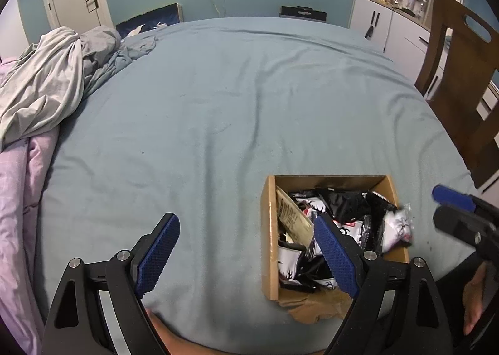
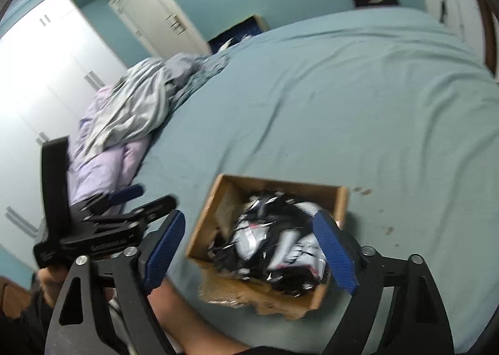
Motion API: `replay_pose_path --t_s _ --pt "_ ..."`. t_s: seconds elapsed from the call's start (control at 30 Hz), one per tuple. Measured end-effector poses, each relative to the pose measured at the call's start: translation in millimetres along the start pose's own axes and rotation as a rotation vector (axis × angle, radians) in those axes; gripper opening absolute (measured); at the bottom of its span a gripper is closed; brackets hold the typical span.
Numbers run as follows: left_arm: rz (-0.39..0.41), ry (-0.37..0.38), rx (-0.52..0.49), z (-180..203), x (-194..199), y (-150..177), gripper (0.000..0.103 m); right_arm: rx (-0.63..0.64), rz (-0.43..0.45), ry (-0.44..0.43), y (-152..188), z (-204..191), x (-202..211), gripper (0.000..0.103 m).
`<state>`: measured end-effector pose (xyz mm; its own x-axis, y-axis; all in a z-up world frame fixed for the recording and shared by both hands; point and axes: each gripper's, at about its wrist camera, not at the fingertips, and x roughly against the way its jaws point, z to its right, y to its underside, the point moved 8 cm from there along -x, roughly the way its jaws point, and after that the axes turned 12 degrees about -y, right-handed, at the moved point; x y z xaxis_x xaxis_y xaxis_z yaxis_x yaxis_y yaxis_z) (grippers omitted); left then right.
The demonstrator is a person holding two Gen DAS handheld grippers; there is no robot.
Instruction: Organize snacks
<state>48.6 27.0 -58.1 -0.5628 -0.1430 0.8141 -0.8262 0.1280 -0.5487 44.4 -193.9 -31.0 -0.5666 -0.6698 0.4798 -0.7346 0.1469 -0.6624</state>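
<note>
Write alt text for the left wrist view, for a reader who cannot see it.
An open left gripper hangs empty over a blue-sheeted bed, its right finger in front of a cardboard box filled with black and white snack packets. The right gripper enters at the right edge, a wooden chair stands behind it, and crumpled bedding lies at left.

The box [image 1: 268,230] sat near the bed's [image 1: 218,90] front edge, snack packs [image 1: 343,202] inside, blankets [image 1: 46,83] along the left edge.
</note>
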Motion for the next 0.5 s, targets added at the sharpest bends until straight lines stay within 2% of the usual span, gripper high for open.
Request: replay_pose_path --t_s 0.07,0.1,0.2,0.33,0.5 --pt "-0.004 0.000 -0.002 -0.4 0.0 0.4 0.089 0.004 0.010 0.069 -3.4 8.4 -1.0 0.084" --pt "-0.004 0.002 -0.005 0.1 -0.2 0.3 0.089 0.005 0.005 0.136 -5.2 16.7 -2.1 0.084" --pt "-0.003 -0.005 -0.014 1.8 -0.6 0.5 0.089 0.027 -0.038 0.261 -5.3 26.6 -6.5 0.084" --pt "-0.003 -0.009 -0.025 4.1 0.4 2.0 0.092 0.105 -0.049 0.293 -2.3 13.1 -7.8 0.085" --pt "-0.002 -0.022 -0.037 6.9 -0.1 2.1 0.093 0.092 -0.105 0.331 4.6 16.8 -18.4 0.085"
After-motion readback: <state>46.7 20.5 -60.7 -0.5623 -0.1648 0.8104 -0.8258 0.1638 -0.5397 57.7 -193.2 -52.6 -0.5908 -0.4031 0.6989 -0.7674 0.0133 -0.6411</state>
